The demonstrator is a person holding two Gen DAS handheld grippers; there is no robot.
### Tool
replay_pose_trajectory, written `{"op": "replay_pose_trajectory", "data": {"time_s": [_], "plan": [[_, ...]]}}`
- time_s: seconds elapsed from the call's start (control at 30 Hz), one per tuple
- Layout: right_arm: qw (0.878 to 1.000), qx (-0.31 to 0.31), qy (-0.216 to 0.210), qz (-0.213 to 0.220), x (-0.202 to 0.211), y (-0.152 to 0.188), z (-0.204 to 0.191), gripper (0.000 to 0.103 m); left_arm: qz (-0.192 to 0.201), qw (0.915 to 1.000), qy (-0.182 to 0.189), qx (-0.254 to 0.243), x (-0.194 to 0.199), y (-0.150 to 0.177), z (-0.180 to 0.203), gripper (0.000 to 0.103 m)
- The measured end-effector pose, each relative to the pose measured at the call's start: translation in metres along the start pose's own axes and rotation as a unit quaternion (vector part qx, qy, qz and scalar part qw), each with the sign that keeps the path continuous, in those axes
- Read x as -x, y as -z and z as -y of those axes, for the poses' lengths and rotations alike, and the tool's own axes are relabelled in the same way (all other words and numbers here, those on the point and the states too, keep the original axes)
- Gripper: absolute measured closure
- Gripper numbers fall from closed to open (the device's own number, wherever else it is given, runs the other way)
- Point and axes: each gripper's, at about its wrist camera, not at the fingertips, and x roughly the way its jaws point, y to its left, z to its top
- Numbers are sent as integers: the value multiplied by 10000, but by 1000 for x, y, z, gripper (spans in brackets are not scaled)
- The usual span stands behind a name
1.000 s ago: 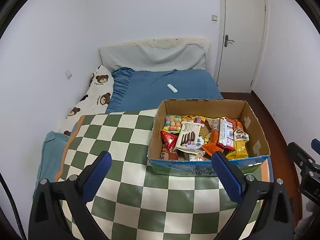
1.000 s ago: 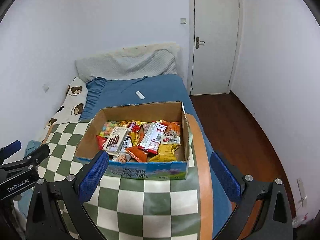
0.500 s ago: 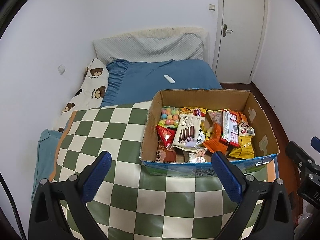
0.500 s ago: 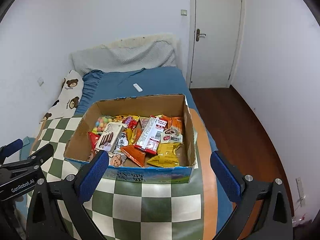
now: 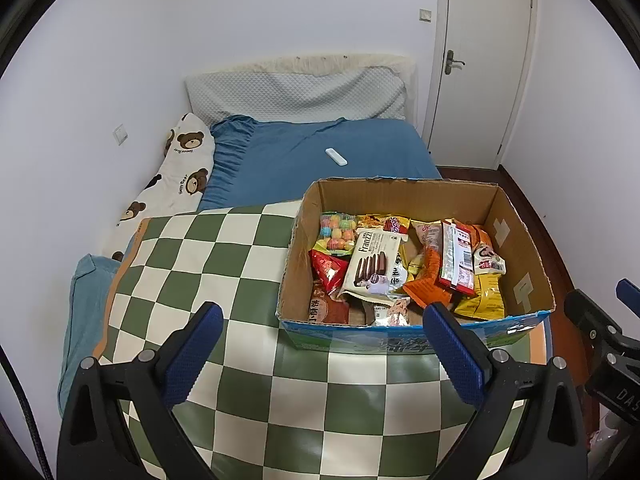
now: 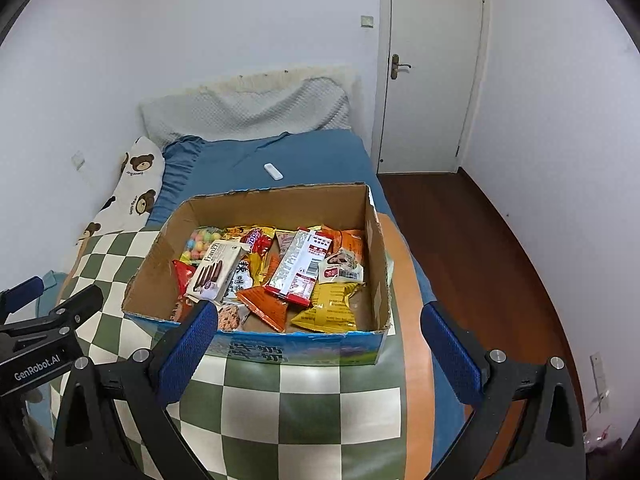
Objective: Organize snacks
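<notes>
Both claws, left (image 5: pixel 320 344) and right (image 6: pixel 316 340), gape empty, now nearer the snack box (image 6: pixel 296 346).

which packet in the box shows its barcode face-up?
The long red-and-white packet, lying diagonally on top of the orange and yellow bags near the box's right side. Its white label with barcode faces up; the other packets show printed fronts.

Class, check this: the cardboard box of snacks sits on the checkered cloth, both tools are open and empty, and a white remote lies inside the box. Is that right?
One error: the white remote lies on the blue bedsheet beyond the cardboard box, as the left wrist view shows. The rest stands: box on the checkered cloth, left tool and right tool open, empty.
</notes>
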Motion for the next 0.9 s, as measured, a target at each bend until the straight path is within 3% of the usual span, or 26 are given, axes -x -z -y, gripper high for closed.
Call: {"op": "replay_pose_trajectory", "data": {"time_s": [0.9], "plan": [[10000, 33, -57, 9, 4, 1, 0, 0, 71, 9999, 56, -49, 9, -2, 4, 1]]}}
